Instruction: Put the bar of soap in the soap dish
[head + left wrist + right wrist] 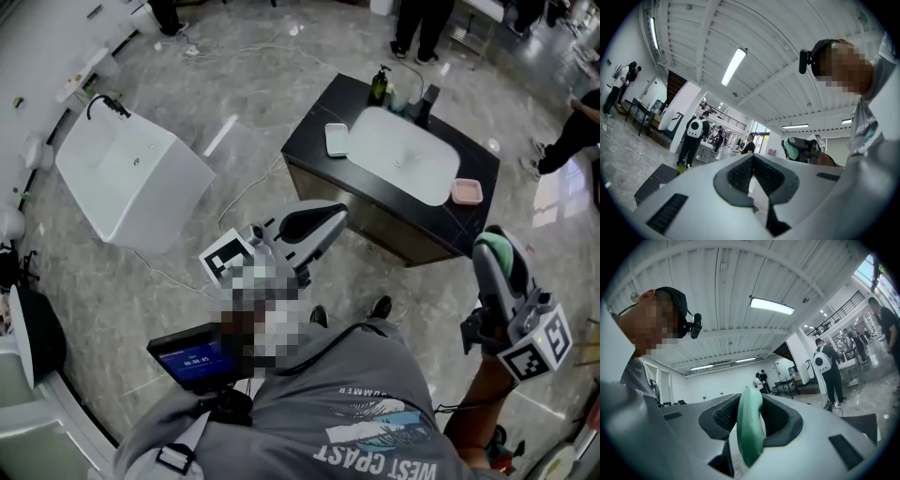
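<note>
Right jaws round soap (pixel 749 427) — dish (pixel 466 191) apart

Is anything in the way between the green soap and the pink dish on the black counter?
Nothing visible is. The right tongs hold the green bar of soap up in open air, and the pink square dish lies uncovered on the black counter's corner, beside the white basin.

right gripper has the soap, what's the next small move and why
Probably bring the right gripper forward and down toward the pink dish beside the basin: its jaws are shut on the green bar of soap, held short of the counter, and the dish looks empty.
</note>
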`<state>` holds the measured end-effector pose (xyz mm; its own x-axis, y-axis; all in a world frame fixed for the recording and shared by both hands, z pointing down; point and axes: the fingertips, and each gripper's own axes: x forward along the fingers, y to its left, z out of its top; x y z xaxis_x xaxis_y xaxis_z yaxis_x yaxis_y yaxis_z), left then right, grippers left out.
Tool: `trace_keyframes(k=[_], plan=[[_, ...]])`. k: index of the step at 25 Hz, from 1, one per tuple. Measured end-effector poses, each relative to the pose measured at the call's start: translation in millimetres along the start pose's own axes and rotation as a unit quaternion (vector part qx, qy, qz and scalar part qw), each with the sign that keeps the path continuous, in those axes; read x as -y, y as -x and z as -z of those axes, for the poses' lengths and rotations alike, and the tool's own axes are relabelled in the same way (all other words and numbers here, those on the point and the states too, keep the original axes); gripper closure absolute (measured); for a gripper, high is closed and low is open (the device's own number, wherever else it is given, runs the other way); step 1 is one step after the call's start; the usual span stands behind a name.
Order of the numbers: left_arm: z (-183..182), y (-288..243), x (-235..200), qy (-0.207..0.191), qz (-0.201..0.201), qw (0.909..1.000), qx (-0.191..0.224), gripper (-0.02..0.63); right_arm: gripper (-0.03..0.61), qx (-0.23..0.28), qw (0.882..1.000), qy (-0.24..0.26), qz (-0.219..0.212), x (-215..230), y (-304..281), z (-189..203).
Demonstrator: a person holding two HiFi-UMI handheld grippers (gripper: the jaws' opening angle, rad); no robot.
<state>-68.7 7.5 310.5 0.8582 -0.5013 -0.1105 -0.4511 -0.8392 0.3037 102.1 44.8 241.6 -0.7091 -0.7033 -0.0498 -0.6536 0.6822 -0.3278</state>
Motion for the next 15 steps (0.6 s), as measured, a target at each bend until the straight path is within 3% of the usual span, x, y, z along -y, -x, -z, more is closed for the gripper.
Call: trace_keyframes(k=[10,15], plan=[[-2,-70,-18,-0.007,-0.055,0.9985,0.003,0.606,0.451,-0.007,0.998,-0.016,-0.052,87,-13,-28],[9,-122,-9,-0.005,-0.057,0.9984,0.005,0.606,0.451,-0.012,0.997,-0.023,-0.068,126,-1,-36]])
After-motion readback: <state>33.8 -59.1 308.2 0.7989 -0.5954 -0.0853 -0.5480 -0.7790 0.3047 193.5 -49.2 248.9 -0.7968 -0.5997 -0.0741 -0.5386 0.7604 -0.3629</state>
